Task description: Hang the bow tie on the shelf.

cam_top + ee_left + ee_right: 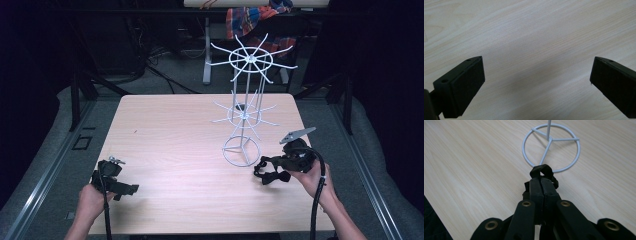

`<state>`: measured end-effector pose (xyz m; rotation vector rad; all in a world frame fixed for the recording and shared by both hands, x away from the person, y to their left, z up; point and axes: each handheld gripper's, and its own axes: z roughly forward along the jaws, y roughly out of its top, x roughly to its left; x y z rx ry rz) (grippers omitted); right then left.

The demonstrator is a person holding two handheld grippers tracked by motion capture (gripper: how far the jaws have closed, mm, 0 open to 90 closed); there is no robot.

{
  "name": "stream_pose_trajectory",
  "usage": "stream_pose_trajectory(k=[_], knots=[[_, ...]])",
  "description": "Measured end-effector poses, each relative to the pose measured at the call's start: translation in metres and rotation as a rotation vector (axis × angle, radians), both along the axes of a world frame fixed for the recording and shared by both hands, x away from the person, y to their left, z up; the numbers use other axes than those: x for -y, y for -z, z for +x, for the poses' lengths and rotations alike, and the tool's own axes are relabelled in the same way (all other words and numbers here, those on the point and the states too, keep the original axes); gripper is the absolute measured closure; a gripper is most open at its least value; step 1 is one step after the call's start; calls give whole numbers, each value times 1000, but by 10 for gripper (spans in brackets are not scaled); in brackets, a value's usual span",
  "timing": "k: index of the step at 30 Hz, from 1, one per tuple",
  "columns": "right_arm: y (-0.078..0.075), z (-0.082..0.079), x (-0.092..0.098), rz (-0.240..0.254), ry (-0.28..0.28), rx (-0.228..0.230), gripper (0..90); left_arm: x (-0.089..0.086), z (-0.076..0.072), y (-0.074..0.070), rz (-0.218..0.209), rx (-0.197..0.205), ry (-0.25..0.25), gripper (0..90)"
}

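High view: a white wire rack [245, 107] stands upright on the far right part of the tabletop [165, 145], its two tiers of hooks bare; the right tool [265, 172] is held low near the rack's ring base, with a small black strap [272, 175] in its grip; the left tool [131, 189] rests idle at the near left edge, well apart from everything. Judging from this, the strap is picked up but not yet hung; the lift to a hook and the letting go are left.

Left gripper view: the left tool [537, 82] is released, jaws spread wide over bare tabletop [531, 32], nothing between them.

Right gripper view: the right tool [543, 185] is clenched on the strap [541, 171], jaws pressed together; a loop of the strap pokes out past the tips, pointing forward along the jaws toward the rack's ring base [551, 147], just short of its rim; the strap's long axis seems to run in line with the tool, though most of it is hidden.
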<state>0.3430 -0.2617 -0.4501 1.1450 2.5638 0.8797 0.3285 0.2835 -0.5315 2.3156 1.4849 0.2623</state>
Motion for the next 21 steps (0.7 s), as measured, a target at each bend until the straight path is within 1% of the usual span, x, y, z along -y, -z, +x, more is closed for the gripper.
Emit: stream_pose_trajectory(k=[2,4,5,7,9,10,14,18,21], knots=[[-3,0,2,13,10,13,892,0,0,0,0,0,-1,0],[-9,-1,6,24,15,15,892,0,0,0,-3,1,-1,0],[-9,-1,6,24,15,15,892,0,-1,0,-3,2,-1,0],[-13,-1,8,42,30,28,893,0,-1,-1,-4,3,-2,0],[-15,0,8,33,32,31,893,0,-1,-1,-3,2,-4,0],[-17,0,9,48,33,31,893,1,-1,-1,-4,3,-5,0],[-24,3,12,70,49,47,893,1,-2,-1,-2,1,-2,0],[-32,5,15,69,67,56,893,1,-2,-1,-3,1,-4,0],[-35,7,17,77,80,60,893,1,-2,0,-1,-1,-2,0]])
